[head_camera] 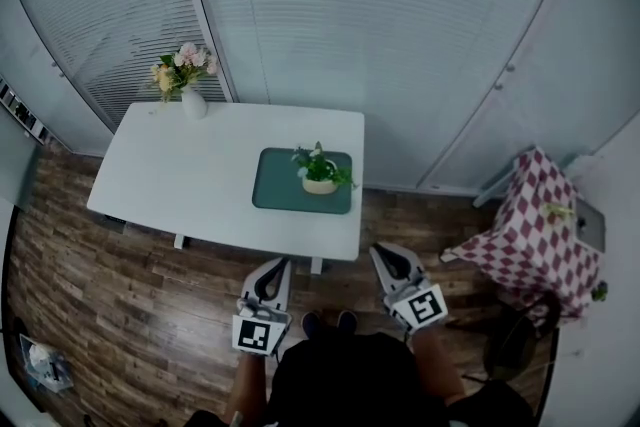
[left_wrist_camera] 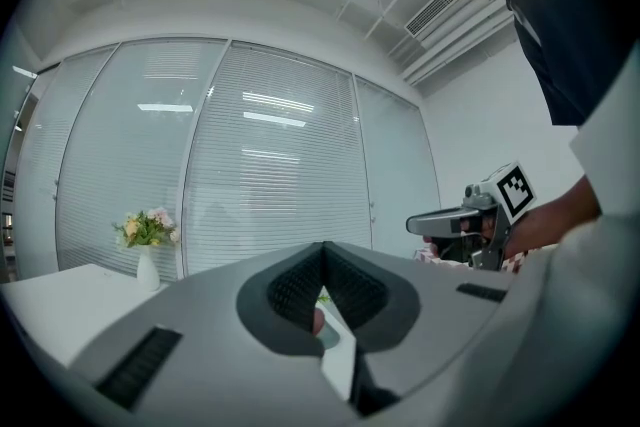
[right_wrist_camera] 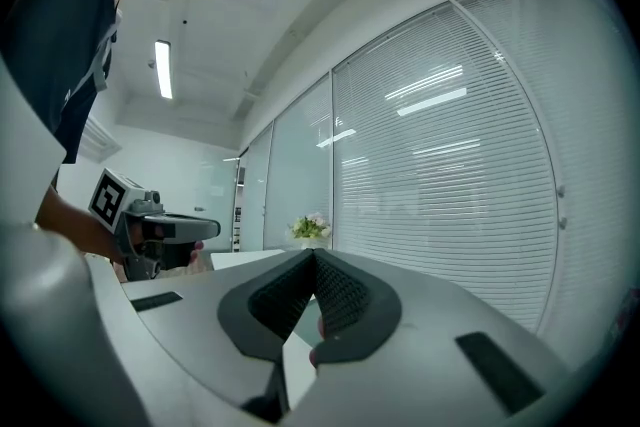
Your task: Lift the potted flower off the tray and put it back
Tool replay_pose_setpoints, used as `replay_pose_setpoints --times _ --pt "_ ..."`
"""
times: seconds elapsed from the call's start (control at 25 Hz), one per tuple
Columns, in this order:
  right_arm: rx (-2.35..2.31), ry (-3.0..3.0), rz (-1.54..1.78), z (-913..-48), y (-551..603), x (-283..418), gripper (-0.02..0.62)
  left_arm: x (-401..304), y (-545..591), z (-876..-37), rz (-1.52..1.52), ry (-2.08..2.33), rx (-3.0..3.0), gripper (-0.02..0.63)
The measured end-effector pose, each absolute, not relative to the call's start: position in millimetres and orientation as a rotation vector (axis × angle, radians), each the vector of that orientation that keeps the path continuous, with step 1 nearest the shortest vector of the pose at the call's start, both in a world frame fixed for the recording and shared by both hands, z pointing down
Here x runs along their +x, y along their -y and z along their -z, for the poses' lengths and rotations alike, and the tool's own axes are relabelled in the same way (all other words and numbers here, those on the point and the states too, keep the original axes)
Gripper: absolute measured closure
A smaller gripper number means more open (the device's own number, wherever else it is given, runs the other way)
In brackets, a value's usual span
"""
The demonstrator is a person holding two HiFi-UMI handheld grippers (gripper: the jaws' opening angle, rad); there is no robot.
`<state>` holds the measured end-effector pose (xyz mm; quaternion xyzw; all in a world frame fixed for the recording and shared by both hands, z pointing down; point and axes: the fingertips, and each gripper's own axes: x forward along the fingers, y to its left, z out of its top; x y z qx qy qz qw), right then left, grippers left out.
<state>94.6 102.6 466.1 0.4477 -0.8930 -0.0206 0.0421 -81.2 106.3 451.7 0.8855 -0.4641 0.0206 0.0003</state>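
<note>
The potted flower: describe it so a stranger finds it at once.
Find the white table before the blinds; a dark green tray lies on its right half. The potted flower stands on that tray: a low beige pot of green leaves, unlike the white vase of pink and yellow blooms at the far left corner.

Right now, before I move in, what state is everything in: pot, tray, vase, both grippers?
green tray: flat on the white table, on its right half.
potted flower: upright on the green tray, untouched.
flower vase: upright at the table's far left corner.
left gripper: shut, empty, well clear of the pot.
right gripper: shut, empty, well clear of the pot.
</note>
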Motion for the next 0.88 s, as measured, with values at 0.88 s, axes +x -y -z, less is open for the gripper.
replay_pose_setpoints --times 0.88 --pt "1.303 2.756 0.084 -464.0 -103.6 95.0 0.594 -79.6 -104.5 -452.7 -0.095 1.472 2.769 0.6"
